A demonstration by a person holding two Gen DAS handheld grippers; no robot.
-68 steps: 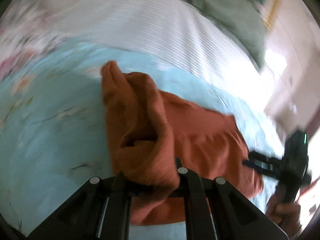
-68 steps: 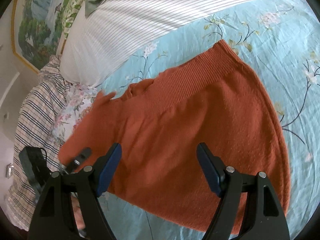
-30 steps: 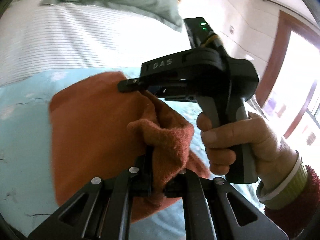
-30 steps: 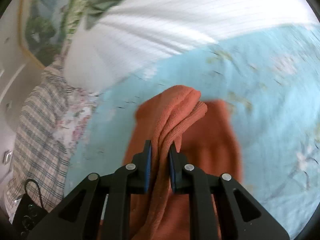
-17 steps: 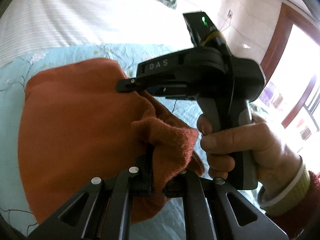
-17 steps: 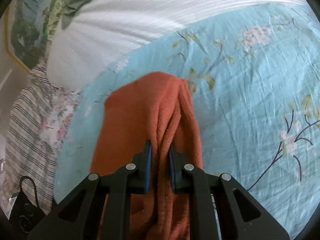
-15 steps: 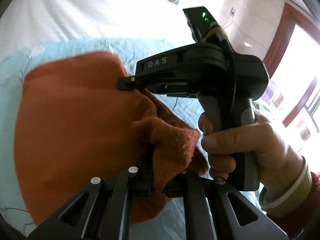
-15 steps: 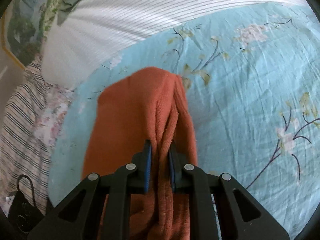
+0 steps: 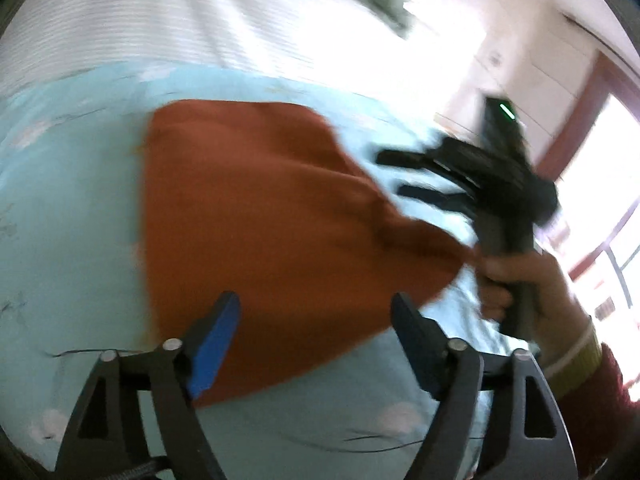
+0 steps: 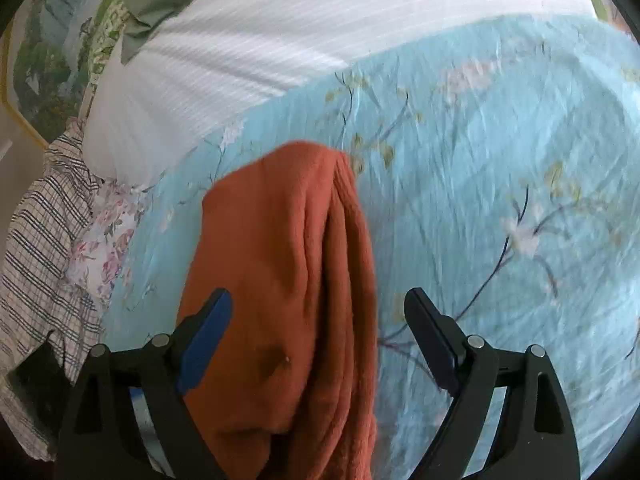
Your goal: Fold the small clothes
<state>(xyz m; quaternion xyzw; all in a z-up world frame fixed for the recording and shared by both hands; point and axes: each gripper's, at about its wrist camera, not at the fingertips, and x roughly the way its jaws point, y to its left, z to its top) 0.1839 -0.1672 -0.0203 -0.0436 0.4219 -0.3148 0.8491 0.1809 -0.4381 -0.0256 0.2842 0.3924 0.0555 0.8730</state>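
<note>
Orange garment (image 10: 288,288) folded on the bed (image 10: 500,152) — striped pillow (image 10: 280,32) beyond it.
Left hand-held gripper (image 9: 316,328) and right hand-held gripper (image 10: 318,328) now gape wide — both had pinched the cloth a moment earlier.

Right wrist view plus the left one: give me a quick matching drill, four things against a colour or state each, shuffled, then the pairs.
Things:
1. garment
2. bedspread
3. left gripper
4. pillow

Colour or state:
A. white, finely striped
B. open, holding nothing
C. rust orange, folded over
D. light blue, floral

Pairs: 1-C, 2-D, 3-B, 4-A
</note>
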